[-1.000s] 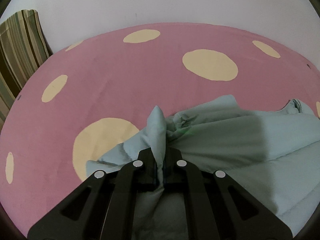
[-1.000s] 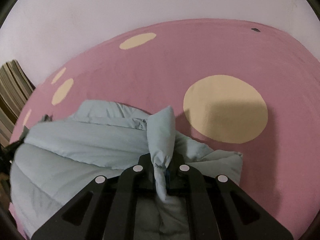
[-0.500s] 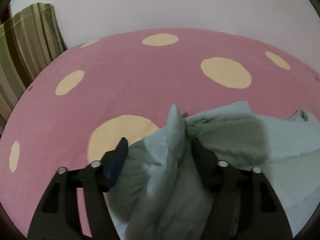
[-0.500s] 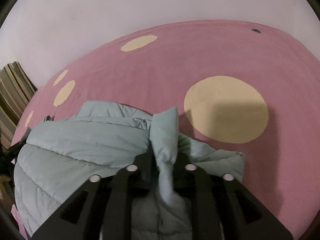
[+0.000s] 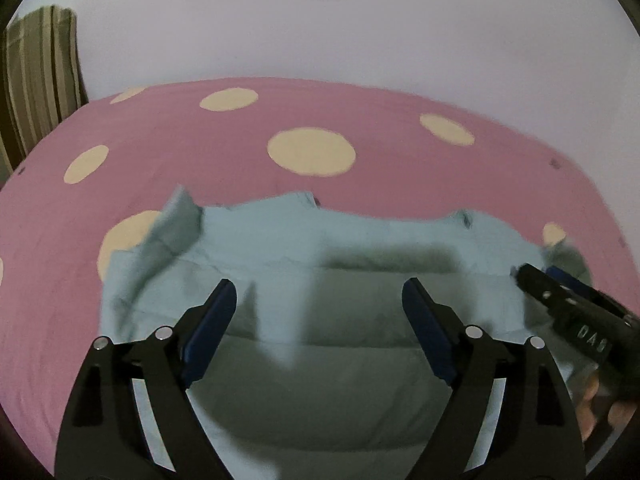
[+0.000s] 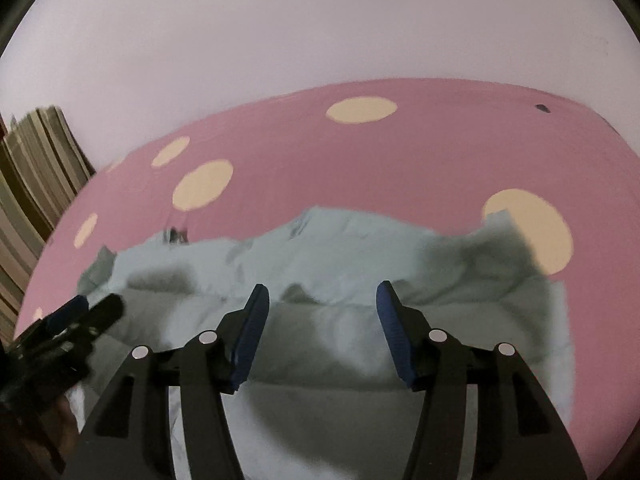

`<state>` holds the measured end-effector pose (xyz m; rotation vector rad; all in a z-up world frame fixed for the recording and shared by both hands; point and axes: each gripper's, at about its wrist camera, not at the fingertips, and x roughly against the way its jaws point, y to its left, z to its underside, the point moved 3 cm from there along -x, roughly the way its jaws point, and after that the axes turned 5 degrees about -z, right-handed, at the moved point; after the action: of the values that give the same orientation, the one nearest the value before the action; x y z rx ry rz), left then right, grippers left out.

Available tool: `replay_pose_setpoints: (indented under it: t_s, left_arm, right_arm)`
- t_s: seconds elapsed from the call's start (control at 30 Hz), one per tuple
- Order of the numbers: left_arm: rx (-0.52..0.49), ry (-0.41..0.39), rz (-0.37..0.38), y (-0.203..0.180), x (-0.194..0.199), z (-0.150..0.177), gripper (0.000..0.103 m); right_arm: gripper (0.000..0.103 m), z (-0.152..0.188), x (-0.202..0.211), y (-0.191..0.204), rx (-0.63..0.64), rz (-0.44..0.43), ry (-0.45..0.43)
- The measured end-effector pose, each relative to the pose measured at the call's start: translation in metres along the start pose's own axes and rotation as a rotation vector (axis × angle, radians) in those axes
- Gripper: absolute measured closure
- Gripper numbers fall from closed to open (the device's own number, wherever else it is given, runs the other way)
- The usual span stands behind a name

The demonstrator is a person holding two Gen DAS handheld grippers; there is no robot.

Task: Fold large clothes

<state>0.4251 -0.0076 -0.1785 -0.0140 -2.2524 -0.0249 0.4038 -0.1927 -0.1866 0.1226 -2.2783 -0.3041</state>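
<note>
A pale blue padded garment [image 5: 360,248] [image 6: 340,256] lies folded over on a pink bed cover with cream dots [image 5: 200,148] [image 6: 400,148]. My left gripper [image 5: 318,300] hangs above its near left part, jaws opening wide, nothing between them. A loose corner [image 5: 176,220] of the garment stands up at the left. My right gripper [image 6: 322,306] hovers over the garment's right part, jaws opening, also empty. The right gripper shows at the right edge of the left wrist view [image 5: 560,296], held by a hand [image 5: 600,404]. The left gripper shows at the lower left of the right wrist view [image 6: 72,328].
A pale wall [image 5: 320,20] rises behind the bed. A striped curtain [image 5: 36,76] [image 6: 28,200] hangs at the far left. Bare pink cover lies beyond and to both sides of the garment.
Both grippers let go of the garment's bunched edges, opened and drew back and up. The released cloth dropped flat onto the garment.
</note>
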Motion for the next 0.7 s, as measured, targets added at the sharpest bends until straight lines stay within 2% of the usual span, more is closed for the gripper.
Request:
replay_pose_setpoints:
  t_s: [0.07,0.3,0.7]
  left_arm:
    - [-0.018,0.021,-0.044,-0.004,-0.018,0.008,0.018]
    - [-0.038,0.022,-0.07,-0.006,-0.05,0.018,0.016]
    - [-0.032,0.037,-0.056,-0.006,-0.072,0.021,0.014]
  right_arm:
    - [0.047,0.008,-0.016,0.003,0.018,0.037,0.016]
    - [0.042,0.02,-0.047,0.003,0.064,0.085,0.008]
    - [0.041,0.024,-0.058,0.004,0.077,0.116,-0.002]
